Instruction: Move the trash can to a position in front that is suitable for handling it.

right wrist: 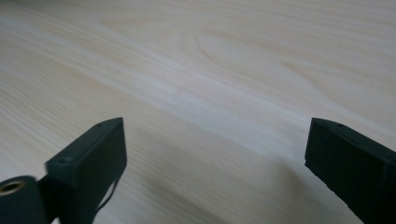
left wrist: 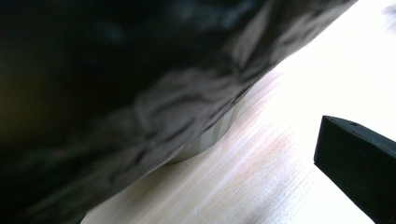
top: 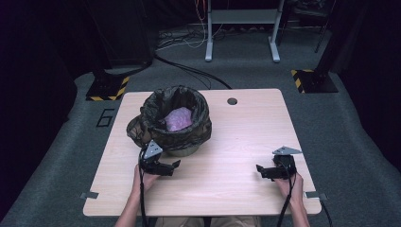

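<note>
A small bin lined with a dark crinkled bag (top: pixel 189 135) stands on the left half of the wooden table (top: pixel 236 137). A crumpled pink-purple lump (top: pixel 178 118) lies inside it. My left gripper (top: pixel 171 166) sits low at the bin's near side, open. In the left gripper view the bag (left wrist: pixel 140 116) looms close, hanging over the bin's pale base (left wrist: pixel 219 133). One of that gripper's black fingers (left wrist: pixel 357 161) shows at the right; the other is hidden by the bag. My right gripper (top: pixel 261 172) (right wrist: pixel 215 154) rests open over bare wood at the near right, nothing between its jaws.
A round cable hole (top: pixel 231 101) lies near the table's far edge. On the grey floor behind the table stand two bases with yellow-black tape (top: pixel 108 88) (top: pixel 314 80), a white desk frame (top: pixel 241 28) and loose cables (top: pixel 189 71).
</note>
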`<control>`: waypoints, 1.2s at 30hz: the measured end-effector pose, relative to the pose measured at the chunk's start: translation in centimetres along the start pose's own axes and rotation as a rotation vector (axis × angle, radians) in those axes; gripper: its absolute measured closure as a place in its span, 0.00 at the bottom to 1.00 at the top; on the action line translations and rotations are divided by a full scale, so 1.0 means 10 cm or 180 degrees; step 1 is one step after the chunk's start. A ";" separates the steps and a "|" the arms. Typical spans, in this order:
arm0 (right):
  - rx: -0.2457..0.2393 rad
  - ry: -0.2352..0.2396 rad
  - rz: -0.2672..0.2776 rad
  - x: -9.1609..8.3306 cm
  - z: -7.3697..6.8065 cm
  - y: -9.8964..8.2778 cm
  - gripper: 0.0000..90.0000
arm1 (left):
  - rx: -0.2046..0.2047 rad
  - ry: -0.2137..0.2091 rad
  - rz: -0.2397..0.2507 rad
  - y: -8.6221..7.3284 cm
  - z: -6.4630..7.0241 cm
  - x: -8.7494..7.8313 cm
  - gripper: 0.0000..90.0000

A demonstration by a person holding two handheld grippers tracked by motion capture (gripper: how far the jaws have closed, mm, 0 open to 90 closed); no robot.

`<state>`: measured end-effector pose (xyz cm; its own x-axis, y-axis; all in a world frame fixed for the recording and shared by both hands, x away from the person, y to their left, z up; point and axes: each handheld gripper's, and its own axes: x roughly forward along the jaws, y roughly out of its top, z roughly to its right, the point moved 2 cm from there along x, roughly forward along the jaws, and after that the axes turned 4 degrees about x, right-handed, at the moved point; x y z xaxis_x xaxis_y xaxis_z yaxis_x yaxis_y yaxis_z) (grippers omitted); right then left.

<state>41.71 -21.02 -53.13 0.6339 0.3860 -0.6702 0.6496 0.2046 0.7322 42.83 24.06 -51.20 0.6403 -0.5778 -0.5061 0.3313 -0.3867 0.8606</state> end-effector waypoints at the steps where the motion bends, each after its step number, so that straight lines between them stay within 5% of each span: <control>1: 0.0000 0.0000 0.0000 0.00 0.00 0.00 0.07 | 0.0000 0.0000 0.0000 0.00 0.00 0.00 0.00; 9: -0.0131 0.0477 0.0148 -0.01 -0.55 0.91 0.10 | 0.0064 -0.0087 0.0030 0.04 0.08 0.09 0.00; 12: -0.0146 0.0600 0.0159 0.02 -0.66 1.13 0.11 | 0.0074 -0.0117 0.0031 0.05 0.10 0.12 0.00; 13: -0.0161 0.0680 0.0175 0.05 -0.76 1.35 0.12 | -0.0009 -0.0127 0.0046 0.05 0.13 0.13 0.00; 15: -0.0150 0.0712 0.0173 0.06 -0.79 1.42 0.13 | 0.0060 -0.0151 0.0032 0.06 0.13 0.14 0.00; 16: -0.0161 0.0767 0.0173 0.09 -0.86 1.63 0.14 | -0.0003 -0.0171 0.0036 0.05 0.15 0.15 0.00; 18: -0.0115 0.0846 0.0174 0.12 -0.92 1.79 0.15 | 0.0087 -0.0194 0.0010 0.05 0.13 0.15 0.00; 20: -0.0093 0.0867 0.0173 0.15 -0.97 1.93 0.16 | 0.0000 -0.0203 0.0006 0.04 0.15 0.15 0.00; 29: 0.0059 0.0965 0.0251 0.26 -1.16 2.39 0.22 | -0.0013 -0.0169 -0.0044 -0.08 0.11 0.09 0.00; 32: 0.0060 0.0888 0.0167 0.37 -1.24 2.50 0.29 | -0.0050 -0.0142 -0.0054 -0.10 0.06 0.07 0.00; 36: -0.0127 0.0518 -0.0119 0.57 -1.38 2.58 0.49 | -0.0086 -0.0079 -0.0043 -0.12 0.00 0.01 0.00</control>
<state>56.32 -1.16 -36.42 0.5312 0.5173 -0.6710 0.6523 0.2557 0.7135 42.48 24.49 -52.29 0.6184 -0.5905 -0.5186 0.3585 -0.3753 0.8548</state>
